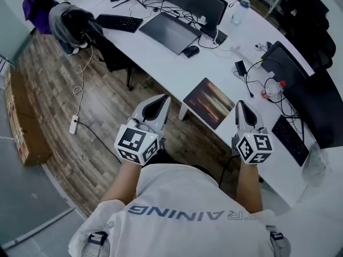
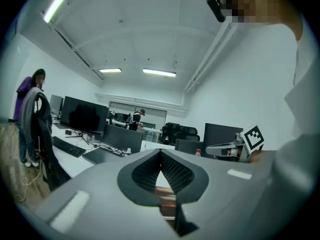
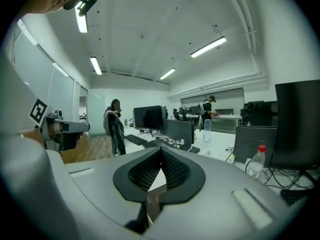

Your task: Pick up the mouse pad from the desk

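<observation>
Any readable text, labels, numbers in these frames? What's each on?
"TRAINING": on the person's white shirt, upside down in the head view.
Left marker cube and right marker cube: square patterns only, no letters.
Red-capped bottle: any label too small to read.
Nothing else legible.

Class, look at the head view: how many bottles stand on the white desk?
2. A red-capped bottle stands among cables to the right of the mouse pad. A clear bottle stands near the far edge of the desk. Others may be hidden.
</observation>
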Demonstrator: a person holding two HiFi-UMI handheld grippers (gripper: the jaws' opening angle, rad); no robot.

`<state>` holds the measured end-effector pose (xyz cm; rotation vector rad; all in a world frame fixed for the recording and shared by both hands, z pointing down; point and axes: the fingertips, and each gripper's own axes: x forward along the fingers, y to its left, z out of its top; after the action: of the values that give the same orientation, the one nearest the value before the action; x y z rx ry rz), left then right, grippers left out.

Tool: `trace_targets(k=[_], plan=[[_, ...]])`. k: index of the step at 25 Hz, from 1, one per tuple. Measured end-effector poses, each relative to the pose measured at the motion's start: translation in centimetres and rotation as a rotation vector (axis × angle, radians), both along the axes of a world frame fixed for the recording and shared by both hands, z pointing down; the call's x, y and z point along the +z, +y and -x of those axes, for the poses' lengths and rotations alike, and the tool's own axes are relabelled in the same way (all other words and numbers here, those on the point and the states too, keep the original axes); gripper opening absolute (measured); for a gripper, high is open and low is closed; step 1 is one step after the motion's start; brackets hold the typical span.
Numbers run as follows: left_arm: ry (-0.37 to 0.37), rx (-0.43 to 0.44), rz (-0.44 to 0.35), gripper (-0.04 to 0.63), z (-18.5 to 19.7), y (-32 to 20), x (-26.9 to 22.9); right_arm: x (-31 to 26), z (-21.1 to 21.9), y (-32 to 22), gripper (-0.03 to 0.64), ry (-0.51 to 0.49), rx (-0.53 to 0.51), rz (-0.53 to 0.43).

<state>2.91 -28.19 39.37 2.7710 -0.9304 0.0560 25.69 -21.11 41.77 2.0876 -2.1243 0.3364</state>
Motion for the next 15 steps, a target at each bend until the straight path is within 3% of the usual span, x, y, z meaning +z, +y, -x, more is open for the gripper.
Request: trace_targets(k=[8, 15], plan=[[-0.001, 0.217, 0.046, 0.0, -3.2, -5.8, 2.1, 1.6, -0.9, -1.8, 0.014, 0.035, 0.204, 0.111], [0.003, 0.234, 0.061, 0.0, -5.8, -7.3, 2.6, 2.9, -3.6, -1.8, 0.04, 0.011, 0.273, 0.133]])
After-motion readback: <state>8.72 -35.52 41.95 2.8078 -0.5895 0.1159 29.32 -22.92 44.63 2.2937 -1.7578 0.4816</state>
